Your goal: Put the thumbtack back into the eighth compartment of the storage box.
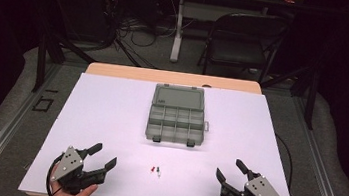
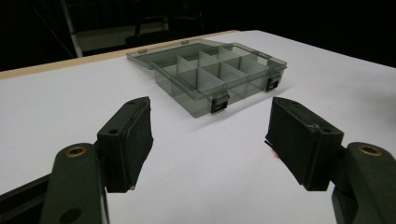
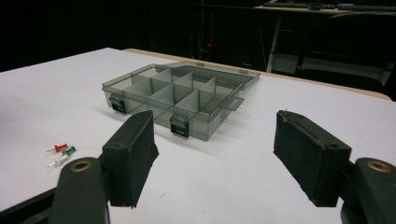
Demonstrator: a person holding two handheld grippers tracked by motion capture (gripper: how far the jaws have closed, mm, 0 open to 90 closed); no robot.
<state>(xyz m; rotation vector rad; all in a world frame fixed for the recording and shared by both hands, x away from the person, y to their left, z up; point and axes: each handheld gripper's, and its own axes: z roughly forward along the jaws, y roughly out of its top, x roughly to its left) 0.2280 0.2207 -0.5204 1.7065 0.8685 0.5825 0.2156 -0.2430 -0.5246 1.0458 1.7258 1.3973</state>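
A grey see-through compartment box (image 1: pixel 177 115) lies open at the middle of the white table (image 1: pixel 110 115), its lid folded back away from me; its compartments look empty. The box (image 2: pixel 212 74) sits ahead of the left jaws, and the box (image 3: pixel 177 95) ahead of the right jaws. Three push pins, red, green and white (image 1: pixel 156 170), lie together near the front edge between my hands; the pins (image 3: pixel 61 154) show at the left. My left gripper (image 1: pixel 104 156) is open at the front left. My right gripper (image 1: pixel 228 169) is open at the front right. Both hold nothing.
A black folding chair (image 1: pixel 242 41) and a table leg (image 1: pixel 178 28) stand beyond the far edge, with cables on the floor. Dark frame bars flank the table on both sides.
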